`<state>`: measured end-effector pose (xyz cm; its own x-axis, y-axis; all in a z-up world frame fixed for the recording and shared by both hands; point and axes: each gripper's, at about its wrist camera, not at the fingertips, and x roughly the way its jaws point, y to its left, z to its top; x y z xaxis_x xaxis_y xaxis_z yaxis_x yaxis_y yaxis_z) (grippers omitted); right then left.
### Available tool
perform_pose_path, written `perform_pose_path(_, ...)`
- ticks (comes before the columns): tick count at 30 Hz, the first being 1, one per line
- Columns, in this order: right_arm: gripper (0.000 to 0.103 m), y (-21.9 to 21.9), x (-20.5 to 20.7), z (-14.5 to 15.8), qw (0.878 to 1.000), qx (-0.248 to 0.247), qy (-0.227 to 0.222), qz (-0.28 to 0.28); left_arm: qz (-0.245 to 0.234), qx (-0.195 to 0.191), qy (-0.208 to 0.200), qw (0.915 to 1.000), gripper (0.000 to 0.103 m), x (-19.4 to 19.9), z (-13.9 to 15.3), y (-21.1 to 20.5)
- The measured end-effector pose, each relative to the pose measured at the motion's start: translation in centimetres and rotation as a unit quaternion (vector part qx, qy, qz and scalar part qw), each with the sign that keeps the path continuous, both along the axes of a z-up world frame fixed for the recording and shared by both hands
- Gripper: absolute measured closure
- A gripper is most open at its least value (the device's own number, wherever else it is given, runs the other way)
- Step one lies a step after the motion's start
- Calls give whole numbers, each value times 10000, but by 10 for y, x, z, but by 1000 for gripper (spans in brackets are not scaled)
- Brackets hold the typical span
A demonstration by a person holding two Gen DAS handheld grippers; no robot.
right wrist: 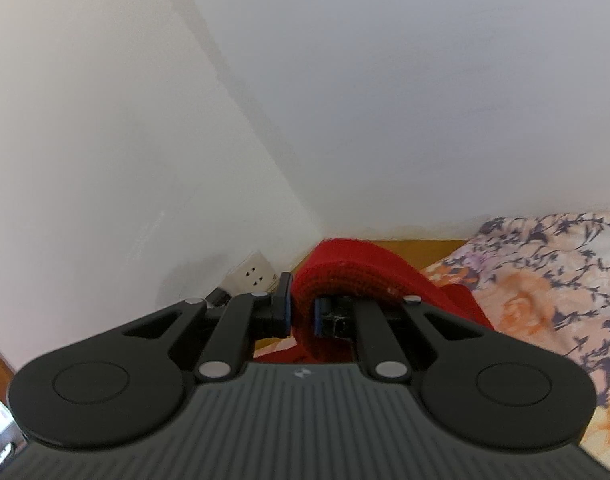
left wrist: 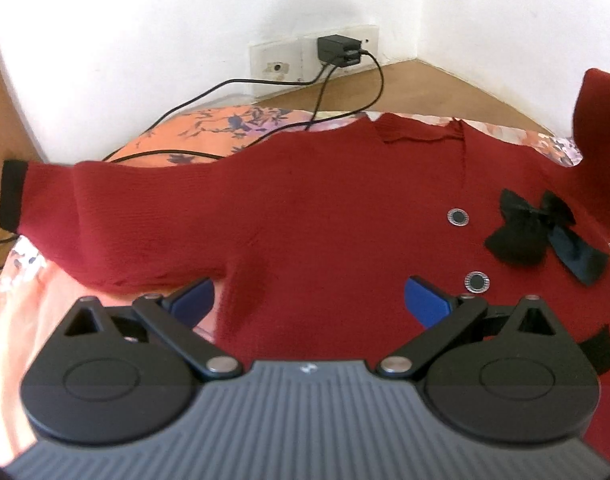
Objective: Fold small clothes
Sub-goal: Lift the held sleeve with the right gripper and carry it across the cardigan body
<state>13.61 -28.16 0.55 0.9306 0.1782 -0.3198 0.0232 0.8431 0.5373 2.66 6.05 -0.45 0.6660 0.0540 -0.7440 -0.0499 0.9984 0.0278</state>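
A dark red knit cardigan w/ black cuffs (left wrist: 305, 208) lies spread flat on the orange floral bedsheet (left wrist: 209, 128), black ribbon bow (left wrist: 541, 232) on its front. Left tongs (left wrist: 309, 300) hang spread wide over the lower body, pinching nothing. Right tongs (right wrist: 302, 312) are pressed onto one red sleeve (right wrist: 345, 268), lifted off the bed near the white wall (right wrist: 345, 80).

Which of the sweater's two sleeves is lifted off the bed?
The sleeve beside the black bow, pinched by the right tool; the black-cuffed sleeve lies flat.
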Motion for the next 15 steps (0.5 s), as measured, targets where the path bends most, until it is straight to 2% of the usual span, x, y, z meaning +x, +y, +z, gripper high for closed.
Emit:
perform_pose_path(5,93,31,17,-29,9996,-108,151,209,-4,-10,-25,10000,0,2,-2,20)
perform_pose_path(6,93,48,10,-31,9993,-143,198,280,-4,-6,-46,10000,0,3,-2,24)
perform_pose_path(8,93,62,23,-50,9985,-213,317,388,22,-4,-79,10000,0,3,-4,32)
perform_pose_path(10,93,83,21,-58,9971,-345,436,519,75,-30,-97,9999,0,3,-5,40)
perform_pose_path(11,93,99,5,-48,9962,-422,489,590,90,-52,-96,9999,0,3,-6,44)
perform_pose_path(15,93,127,24,-82,9907,-697,799,847,87,-19,-66,9999,0,5,-9,55)
